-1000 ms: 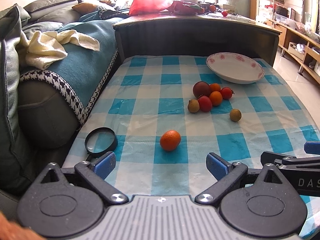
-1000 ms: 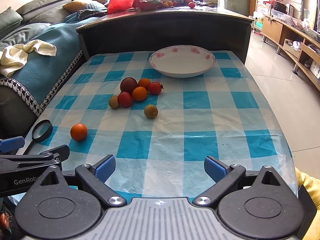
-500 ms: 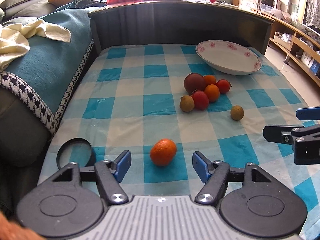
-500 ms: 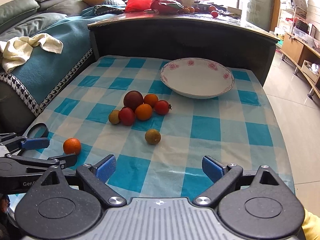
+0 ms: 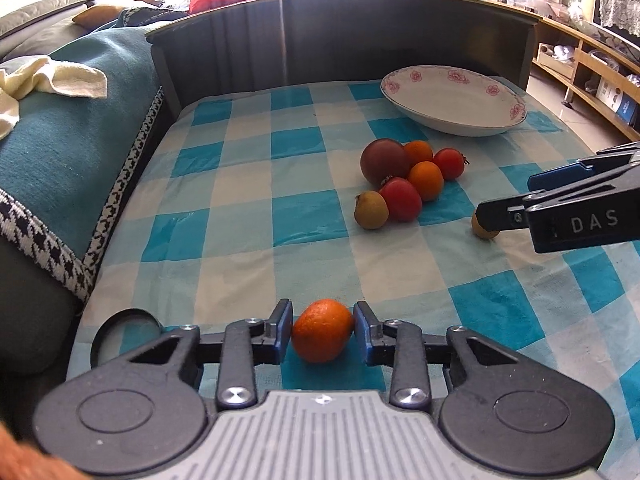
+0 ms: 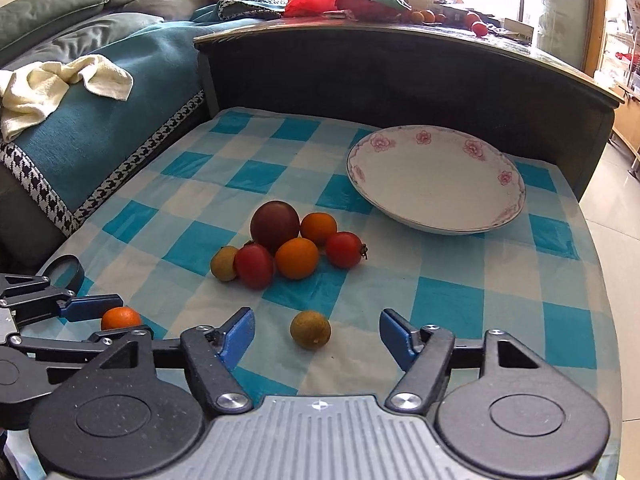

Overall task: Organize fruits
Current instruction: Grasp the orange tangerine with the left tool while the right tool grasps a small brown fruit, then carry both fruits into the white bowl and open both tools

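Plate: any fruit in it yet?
No. In the right wrist view the plate shows only its bare white inside, and the fruit cluster lies on the tablecloth in front of it.

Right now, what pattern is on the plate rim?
Pink flowers on white plate; clearest in the right wrist view.
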The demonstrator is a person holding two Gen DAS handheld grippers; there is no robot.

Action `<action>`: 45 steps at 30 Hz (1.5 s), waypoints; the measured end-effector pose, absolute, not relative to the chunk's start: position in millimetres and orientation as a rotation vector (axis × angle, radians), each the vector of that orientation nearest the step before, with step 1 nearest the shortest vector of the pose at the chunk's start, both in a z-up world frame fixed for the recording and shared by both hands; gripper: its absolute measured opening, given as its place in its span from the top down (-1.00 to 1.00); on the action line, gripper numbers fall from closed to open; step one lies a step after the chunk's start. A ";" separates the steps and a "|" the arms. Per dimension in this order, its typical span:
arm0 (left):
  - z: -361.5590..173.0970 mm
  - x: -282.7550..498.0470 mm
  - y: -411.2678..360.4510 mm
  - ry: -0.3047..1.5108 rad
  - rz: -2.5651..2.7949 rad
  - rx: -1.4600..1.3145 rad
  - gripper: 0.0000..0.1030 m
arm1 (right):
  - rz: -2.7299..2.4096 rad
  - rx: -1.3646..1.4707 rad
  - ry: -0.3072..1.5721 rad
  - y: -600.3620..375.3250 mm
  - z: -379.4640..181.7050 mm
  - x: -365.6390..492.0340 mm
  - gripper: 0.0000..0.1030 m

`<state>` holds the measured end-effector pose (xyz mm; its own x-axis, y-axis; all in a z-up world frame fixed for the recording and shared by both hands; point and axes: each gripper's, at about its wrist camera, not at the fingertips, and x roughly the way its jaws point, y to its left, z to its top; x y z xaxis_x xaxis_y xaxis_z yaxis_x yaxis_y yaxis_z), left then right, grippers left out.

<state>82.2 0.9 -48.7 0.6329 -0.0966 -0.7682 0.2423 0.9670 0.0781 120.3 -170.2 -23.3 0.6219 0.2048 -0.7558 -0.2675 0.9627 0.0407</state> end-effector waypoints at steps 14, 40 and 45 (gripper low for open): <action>-54.3 83.4 2.9 0.872 -0.199 0.192 0.21 | 0.303 -0.125 0.951 -160.5 -44.1 134.1 0.60; 5.4 200.6 -84.6 0.774 -0.350 0.092 0.23 | 0.162 -0.015 0.799 -219.9 10.8 189.8 0.63; 0.8 229.8 -100.6 0.773 -0.366 0.095 0.23 | 0.138 -0.025 0.800 -228.0 4.5 216.0 0.63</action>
<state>229.8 -100.6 0.8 0.6563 -0.2879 -0.6975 0.3571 0.9328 -0.0490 216.0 -228.0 4.5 0.6881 0.1143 -0.7165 -0.1330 0.9907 0.0303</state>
